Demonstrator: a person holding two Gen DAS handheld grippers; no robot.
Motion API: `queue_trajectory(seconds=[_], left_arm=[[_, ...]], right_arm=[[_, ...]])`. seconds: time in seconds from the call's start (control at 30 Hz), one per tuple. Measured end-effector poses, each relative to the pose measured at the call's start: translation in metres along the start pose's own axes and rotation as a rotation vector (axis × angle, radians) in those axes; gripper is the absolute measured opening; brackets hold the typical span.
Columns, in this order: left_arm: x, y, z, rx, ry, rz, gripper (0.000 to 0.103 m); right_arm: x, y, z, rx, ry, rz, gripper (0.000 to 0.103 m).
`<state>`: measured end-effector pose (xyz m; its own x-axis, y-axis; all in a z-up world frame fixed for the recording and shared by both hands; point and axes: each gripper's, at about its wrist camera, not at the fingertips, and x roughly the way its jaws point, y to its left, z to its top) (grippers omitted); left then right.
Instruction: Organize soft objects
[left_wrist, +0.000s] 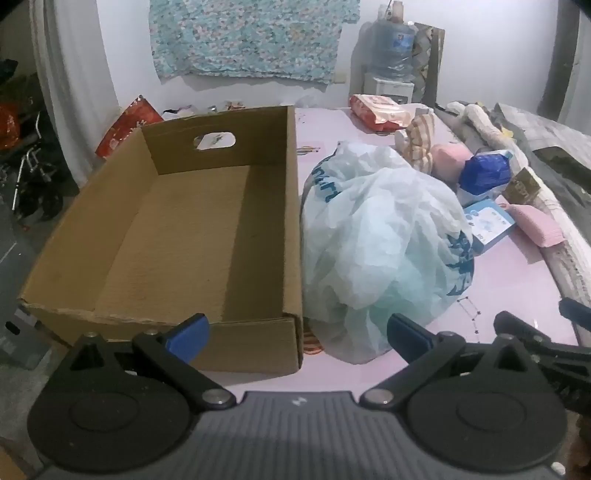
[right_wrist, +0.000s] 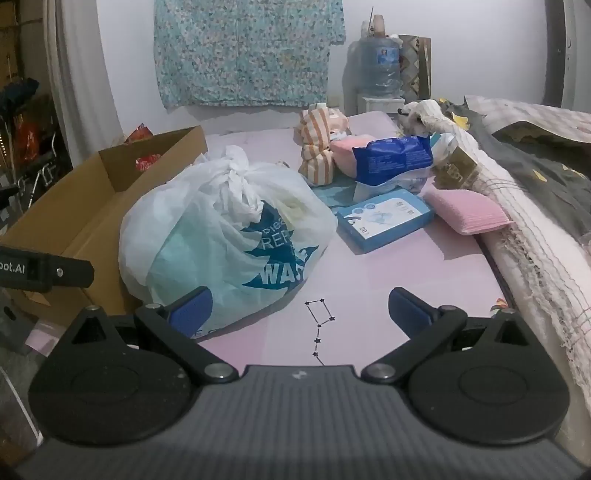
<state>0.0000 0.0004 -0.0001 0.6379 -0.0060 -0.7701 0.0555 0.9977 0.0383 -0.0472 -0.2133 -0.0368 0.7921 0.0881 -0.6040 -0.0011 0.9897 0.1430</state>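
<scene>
Both tongs stand spread wide and grasp nothing: the left tongs hang over the near corner of the open brown cardboard box, the right tongs over bare pink star-printed bed sheet.

From the right tongs, the knotted white plastic bag with blue print, stuffed and soft-looking, lies at about eleven o'clock, just beyond the left blue pad. From the left tongs it sits at one o'clock, against the box's right wall. It is a rounded lump with no clear long axis and its knot on top. Either hand is close; the left looks nearer to the box.

Farther, at one o'clock from the right tongs, lie a flat light-blue packet, a pink ribbed sponge-like pad, a dark blue wrapped pack and a striped orange-and-white cloth bundle.
</scene>
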Motion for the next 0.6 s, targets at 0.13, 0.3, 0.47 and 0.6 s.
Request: queue_trajectory(seconds=[0.13, 0.3, 0.47, 0.6], left_arm=[[0.001, 0.008, -0.005, -0.005, 0.001, -0.011, 0.103], [0.008, 0.016, -0.007, -0.016, 0.023, -0.004, 0.103], [0.007, 0.008, -0.002, -0.009, 0.031, 0.032, 0.103], [0.006, 0.009, -0.001, -0.008, 0.034, 0.035, 0.103]], right_arm=[[0.005, -0.002, 0.000, 0.015, 0.024, 0.011, 0.102], [0.005, 0.005, 0.004, -0.009, 0.019, 0.007, 0.102], [0.005, 0.005, 0.005, -0.002, 0.021, 0.010, 0.102], [0.005, 0.005, 0.006, 0.000, 0.022, 0.008, 0.102]])
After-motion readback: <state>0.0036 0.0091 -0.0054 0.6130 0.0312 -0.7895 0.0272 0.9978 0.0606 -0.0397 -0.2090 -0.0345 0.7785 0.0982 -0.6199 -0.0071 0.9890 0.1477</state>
